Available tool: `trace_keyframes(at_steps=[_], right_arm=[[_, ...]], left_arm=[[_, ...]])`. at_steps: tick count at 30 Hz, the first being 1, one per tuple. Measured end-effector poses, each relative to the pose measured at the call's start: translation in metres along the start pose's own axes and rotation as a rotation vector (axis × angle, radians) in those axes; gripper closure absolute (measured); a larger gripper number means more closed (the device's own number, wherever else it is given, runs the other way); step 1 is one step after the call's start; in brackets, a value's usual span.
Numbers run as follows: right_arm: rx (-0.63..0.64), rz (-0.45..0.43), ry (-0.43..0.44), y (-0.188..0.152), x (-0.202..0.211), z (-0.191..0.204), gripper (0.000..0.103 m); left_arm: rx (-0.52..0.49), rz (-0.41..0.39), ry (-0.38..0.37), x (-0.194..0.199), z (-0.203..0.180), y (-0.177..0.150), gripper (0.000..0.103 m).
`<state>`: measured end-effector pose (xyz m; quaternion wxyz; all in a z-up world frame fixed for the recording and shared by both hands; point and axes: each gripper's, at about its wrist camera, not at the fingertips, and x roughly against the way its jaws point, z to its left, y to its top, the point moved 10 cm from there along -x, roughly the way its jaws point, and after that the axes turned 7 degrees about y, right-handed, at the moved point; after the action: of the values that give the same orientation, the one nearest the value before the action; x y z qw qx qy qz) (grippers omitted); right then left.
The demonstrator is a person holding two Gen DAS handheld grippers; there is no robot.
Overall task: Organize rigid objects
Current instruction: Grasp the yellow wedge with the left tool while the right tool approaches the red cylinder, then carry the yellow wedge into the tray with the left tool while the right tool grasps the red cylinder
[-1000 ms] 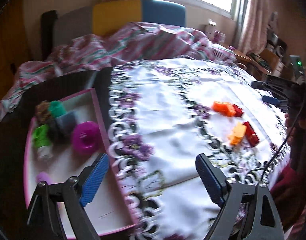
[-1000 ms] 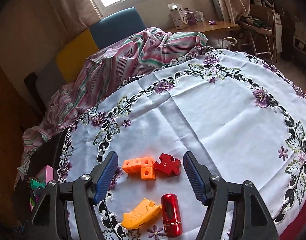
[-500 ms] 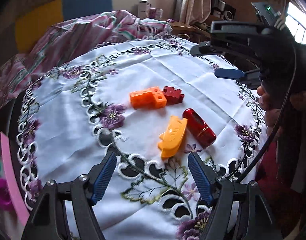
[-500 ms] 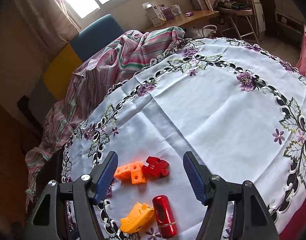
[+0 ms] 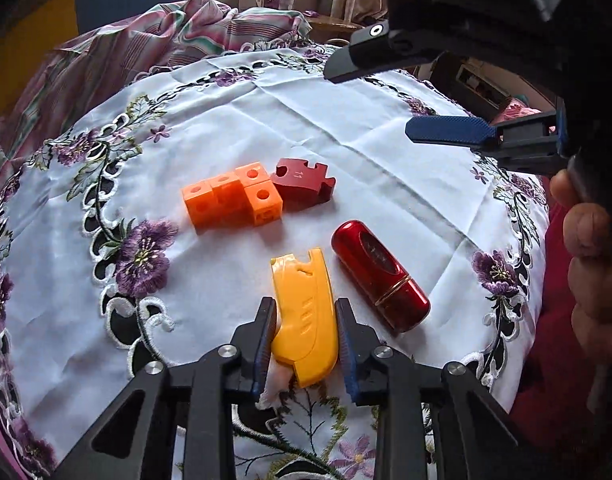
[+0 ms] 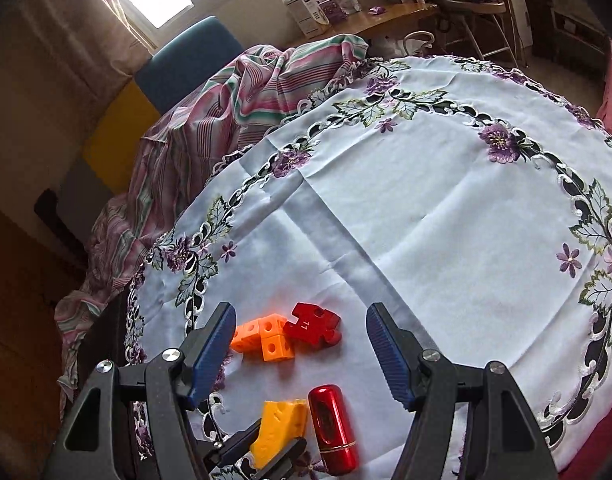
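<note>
Grasp step: yellow piece point(image 5: 306, 320) lies on the tablecloth point(image 5: 345, 120) between the closing jaws of the left gripper point(image 5: 306, 334), pads at its sides. Next: lift clear. Red cylinder point(image 5: 379, 276) just right. Red puzzle block point(image 5: 304, 184), marked "11", beyond. Right gripper point(image 6: 302, 354) spread, empty.

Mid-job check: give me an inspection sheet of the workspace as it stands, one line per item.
Surface: white tablecloth with purple flower embroidery, creased.
Job's things: yellow piece; red cylinder right beside it; orange cube block touching red puzzle piece.
Clutter: nothing seen on the cloth.
Grippers: left claw closing on the yellow piece, pads at both its sides; right claw open, above the orange block and puzzle piece, holding nothing.
Cables: nothing seen.
Surroundings: striped fabric, blue chair, boxes on wooden desk.
</note>
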<state>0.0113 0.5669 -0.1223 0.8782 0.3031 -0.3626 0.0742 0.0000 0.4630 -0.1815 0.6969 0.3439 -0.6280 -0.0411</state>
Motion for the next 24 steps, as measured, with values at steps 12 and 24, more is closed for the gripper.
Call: trace_keyframes(at_steps=[12, 24], right_arm=[[0.090, 0.296, -0.114, -0.053, -0.048, -0.005, 0.052], [0.155, 0.369, -0.175, -0.072, -0.053, -0.005, 0.060]], left_arm=[[0.168, -0.035, 0.090, 0.052, 0.052, -0.048, 0.073], [0.291, -0.142, 0.166, 0.122, 0.093, -0.069, 0.073]])
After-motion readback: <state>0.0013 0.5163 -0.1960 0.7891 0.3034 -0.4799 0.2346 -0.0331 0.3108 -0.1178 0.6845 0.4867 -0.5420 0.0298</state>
